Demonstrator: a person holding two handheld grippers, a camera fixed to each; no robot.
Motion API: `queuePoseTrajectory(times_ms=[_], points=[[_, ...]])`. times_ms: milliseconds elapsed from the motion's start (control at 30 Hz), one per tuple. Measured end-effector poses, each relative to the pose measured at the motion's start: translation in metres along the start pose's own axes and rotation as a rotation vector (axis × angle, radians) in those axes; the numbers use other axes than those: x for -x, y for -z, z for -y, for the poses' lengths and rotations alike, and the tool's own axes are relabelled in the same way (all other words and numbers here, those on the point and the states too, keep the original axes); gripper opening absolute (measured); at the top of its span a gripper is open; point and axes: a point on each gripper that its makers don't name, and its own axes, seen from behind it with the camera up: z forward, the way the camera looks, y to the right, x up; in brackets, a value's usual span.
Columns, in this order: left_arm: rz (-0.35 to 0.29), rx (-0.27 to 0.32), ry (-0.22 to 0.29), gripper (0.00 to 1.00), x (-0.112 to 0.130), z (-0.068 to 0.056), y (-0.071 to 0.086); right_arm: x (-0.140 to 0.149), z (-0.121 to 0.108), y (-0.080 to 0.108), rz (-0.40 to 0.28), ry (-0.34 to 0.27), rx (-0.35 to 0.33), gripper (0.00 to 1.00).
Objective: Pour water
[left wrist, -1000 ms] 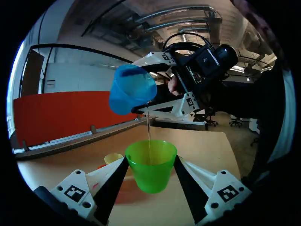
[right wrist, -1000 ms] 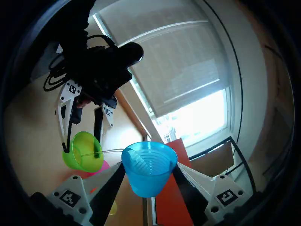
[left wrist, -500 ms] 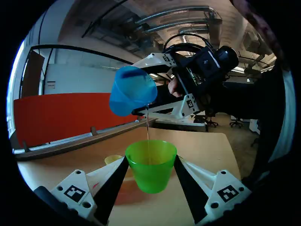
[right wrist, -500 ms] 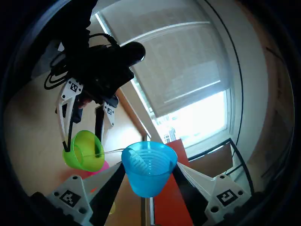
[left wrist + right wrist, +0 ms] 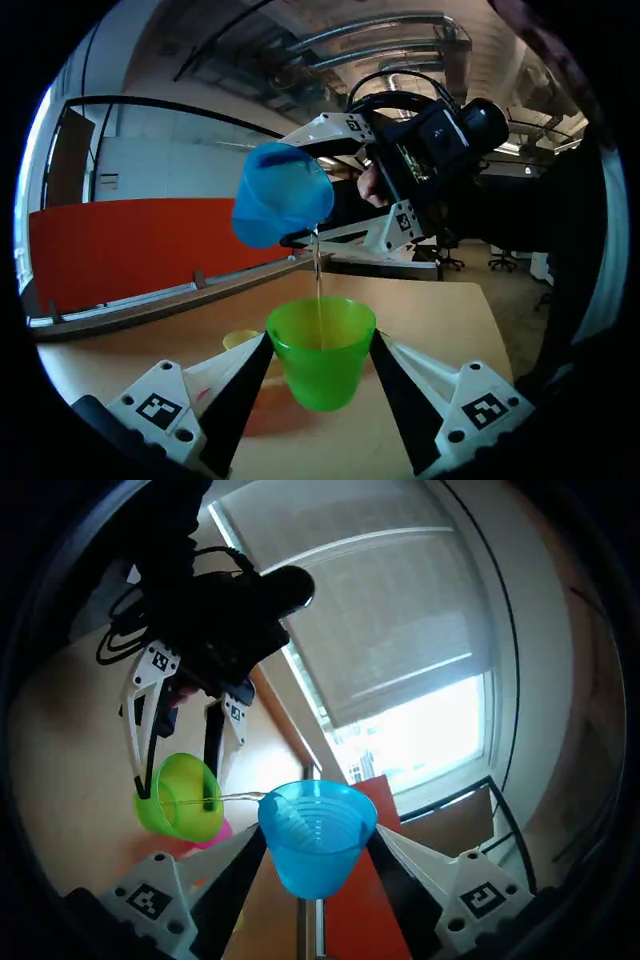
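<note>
Green below, blue above: clamping right fingers [image 5: 228,888] on the blue cup [image 5: 318,848], left fingers [image 5: 240,392] on the green cup [image 5: 322,356], aiming the thin water stream [image 5: 318,280] at centre, tilting slowly.

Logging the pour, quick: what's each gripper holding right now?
Left gripper: closed on the green cup.
Right gripper: closed on the blue cup, tilted and pouring.
</note>
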Motion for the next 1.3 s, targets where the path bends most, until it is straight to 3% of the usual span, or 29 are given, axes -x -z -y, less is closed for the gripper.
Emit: queuePoseTrajectory(times_ms=[1300], points=[[-0.002, -0.005, -0.007, 0.85, 0.0011, 0.0013, -0.0001, 0.0014, -0.0039, -0.0003, 0.018, 0.071, 0.019, 0.89]])
